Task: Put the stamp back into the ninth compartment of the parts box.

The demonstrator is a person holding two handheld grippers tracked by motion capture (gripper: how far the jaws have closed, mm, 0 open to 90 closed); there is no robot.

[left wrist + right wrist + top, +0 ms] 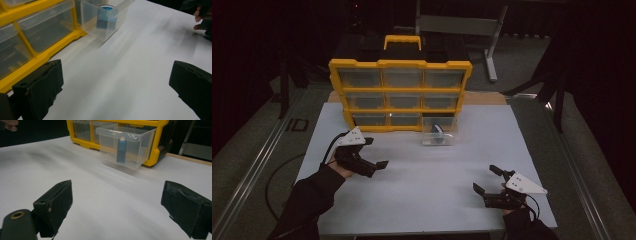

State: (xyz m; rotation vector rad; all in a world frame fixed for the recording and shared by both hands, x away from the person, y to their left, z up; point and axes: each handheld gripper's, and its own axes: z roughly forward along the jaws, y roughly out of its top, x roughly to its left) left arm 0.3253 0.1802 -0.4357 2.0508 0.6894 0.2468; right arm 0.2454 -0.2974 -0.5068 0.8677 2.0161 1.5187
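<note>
Dim room with dark surroundings; the white table (427,175) shows motion-blur streaks in both gripper views

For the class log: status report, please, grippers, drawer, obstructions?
Left gripper open, empty. Right gripper open, empty. Clear drawer pulled out, blue item inside. White tabletop between unobstructed.

White-topped table (422,185), matte surface, with a strip of bare wood showing along its far edge. Yellow drawer organiser (400,95) stands at the far middle. Its bottom-right clear drawer (438,131) is pulled out toward the near side, base resting on the tabletop.
</note>
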